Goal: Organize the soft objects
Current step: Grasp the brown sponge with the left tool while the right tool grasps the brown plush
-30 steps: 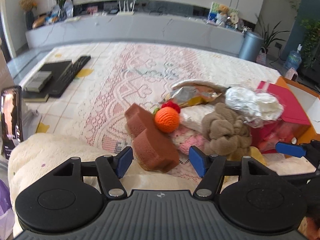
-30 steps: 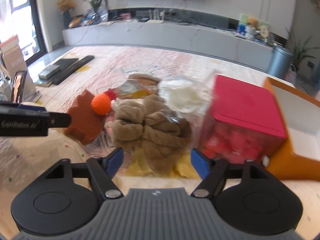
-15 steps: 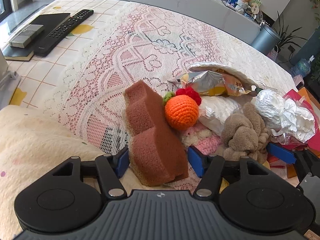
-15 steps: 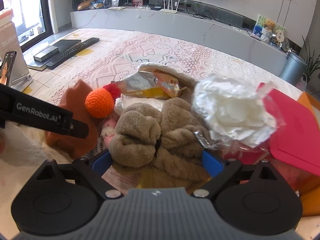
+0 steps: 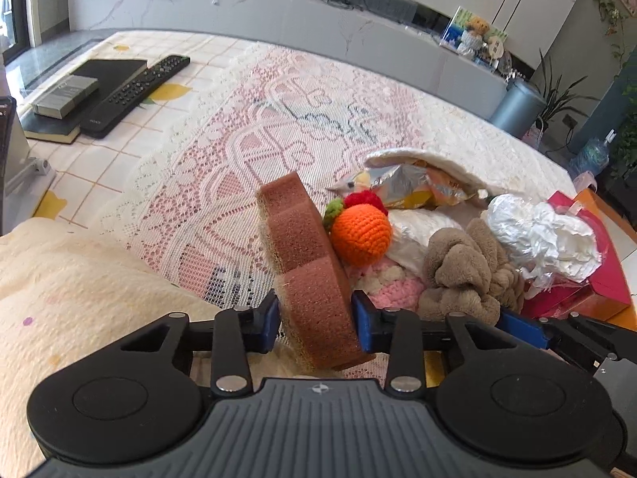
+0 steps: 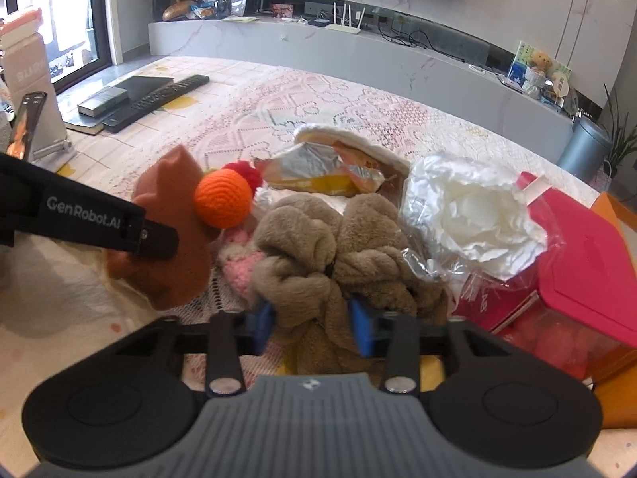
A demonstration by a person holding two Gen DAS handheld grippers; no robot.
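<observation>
My left gripper is shut on a brown sponge, which stands on edge between the blue pads; the sponge also shows in the right wrist view. My right gripper is shut on a tan fluffy cloth, also seen in the left wrist view. An orange crocheted ball rests against the sponge, with a pink knitted piece below it. A foil snack bag and a crumpled white plastic bag lie behind.
A red lidded box and an orange box stand at the right. A remote and a black book lie at the far left. A cream blanket covers the near left. A phone on a stand is at the left edge.
Both grippers have closed: the left on the brown sponge, the right on the tan cloth. The sponge now stands more upright between the left pads.
</observation>
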